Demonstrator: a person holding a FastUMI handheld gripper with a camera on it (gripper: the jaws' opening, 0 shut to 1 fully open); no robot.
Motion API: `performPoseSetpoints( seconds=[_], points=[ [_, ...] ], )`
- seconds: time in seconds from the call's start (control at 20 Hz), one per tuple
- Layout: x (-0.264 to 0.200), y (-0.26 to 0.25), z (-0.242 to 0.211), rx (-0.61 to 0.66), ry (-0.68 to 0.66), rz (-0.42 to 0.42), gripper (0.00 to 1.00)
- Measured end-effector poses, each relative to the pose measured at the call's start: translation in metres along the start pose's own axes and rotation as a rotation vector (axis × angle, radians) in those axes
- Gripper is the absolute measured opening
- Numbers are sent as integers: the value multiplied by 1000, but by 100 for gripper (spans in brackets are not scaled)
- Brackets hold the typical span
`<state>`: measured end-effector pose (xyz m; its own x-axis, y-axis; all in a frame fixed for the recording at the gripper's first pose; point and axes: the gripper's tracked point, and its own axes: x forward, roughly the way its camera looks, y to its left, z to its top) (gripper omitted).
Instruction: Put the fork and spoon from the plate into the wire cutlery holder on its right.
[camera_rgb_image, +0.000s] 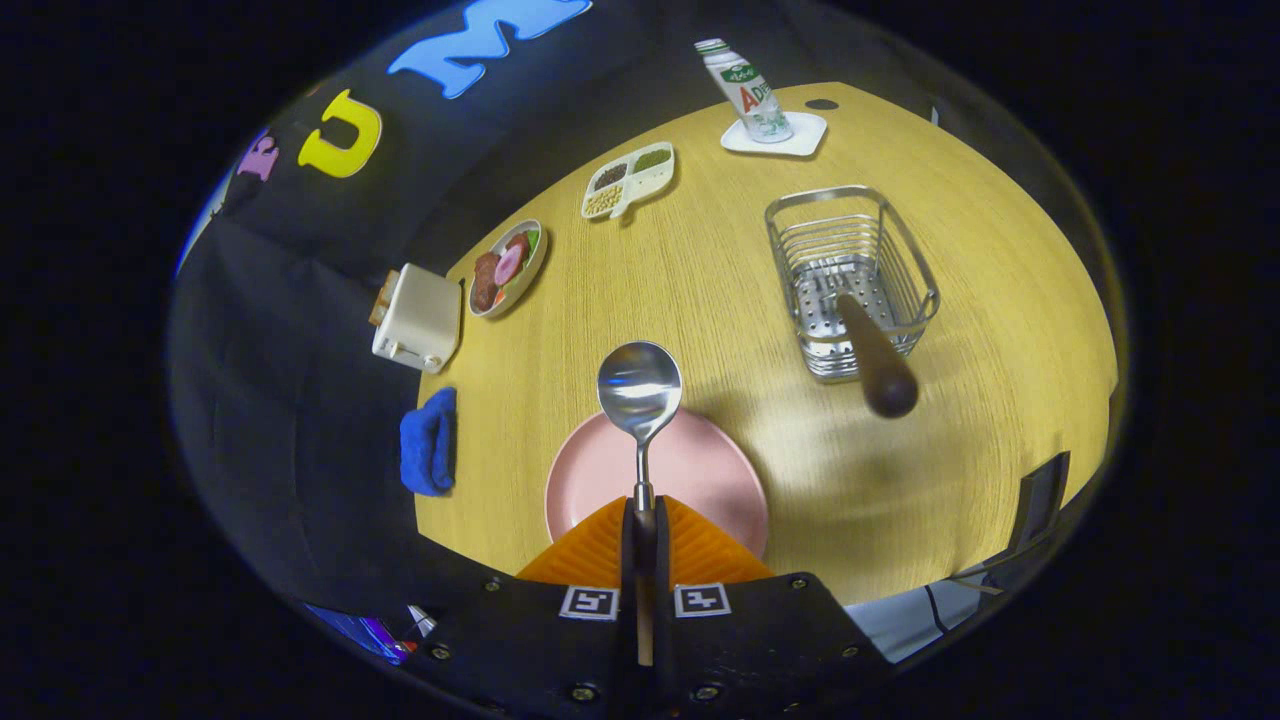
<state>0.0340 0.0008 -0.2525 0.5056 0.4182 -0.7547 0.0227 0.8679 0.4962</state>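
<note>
The gripper (641, 520) is clamped on the spoon (640, 400), both fingers pressing the handle near its neck, so the bowl of the spoon stands out ahead of them. The spoon appears lifted clear above the pink plate (700, 470), which lies bare just under and beyond the fingertips. To the right of the plate and farther off stands the wire cutlery holder (850, 275), with a dark wooden handle (878, 365) leaning out of it toward the plate; that is probably the fork, already dropped in, though its head is hidden. So the step in hand looks like the second carry. The next move calls for swinging the spoon right from the plate, over the holder's rim, clear of that leaning handle, then tipping it in and letting go.
</note>
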Motion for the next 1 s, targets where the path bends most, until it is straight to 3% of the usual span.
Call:
performPoseSetpoints(
  seconds=[0.45, 1.0],
  points=[
    [-31, -49, 49, 128, -50, -46, 6],
    [-19, -70, 49, 198, 81, -103, 6]
  ],
)
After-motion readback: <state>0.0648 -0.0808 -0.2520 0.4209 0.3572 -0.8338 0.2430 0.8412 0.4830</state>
